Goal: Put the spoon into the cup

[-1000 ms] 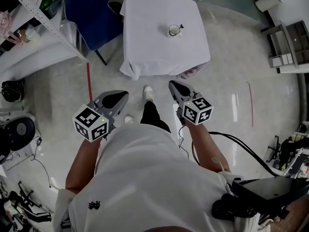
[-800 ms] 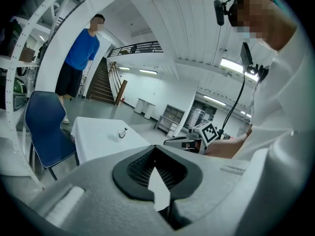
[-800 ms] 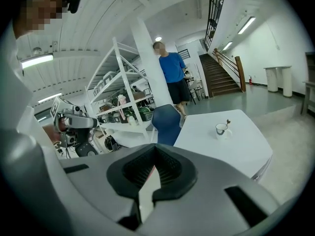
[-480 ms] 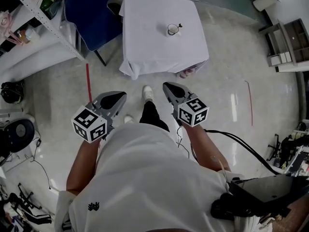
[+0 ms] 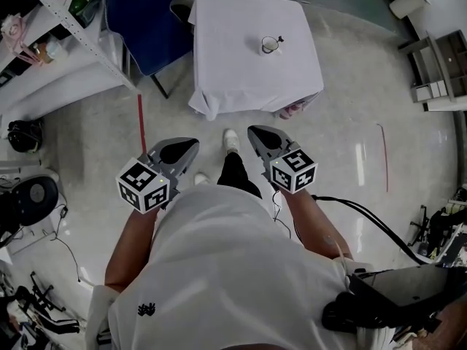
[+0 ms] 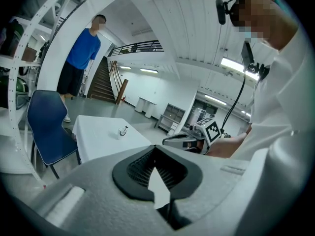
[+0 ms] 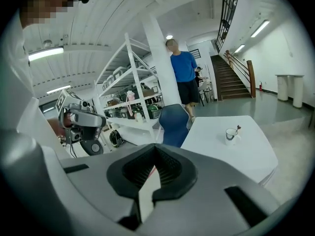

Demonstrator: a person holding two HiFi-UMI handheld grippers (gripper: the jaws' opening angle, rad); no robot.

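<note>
A white cup stands on the white-clothed table far ahead, with the dark spoon standing in it, handle up. The cup appears small in the left gripper view, and the cup and spoon also show in the right gripper view. My left gripper and right gripper are held close to my body over the floor, well short of the table. Both are shut with nothing between the jaws.
A blue chair stands at the table's left, beside a white shelving rack. A person in a blue shirt stands behind the chair. A red tape line and cables lie on the floor.
My right gripper has shifted a little to the left, toward my middle. The left gripper has kept its place. Both stay shut.
</note>
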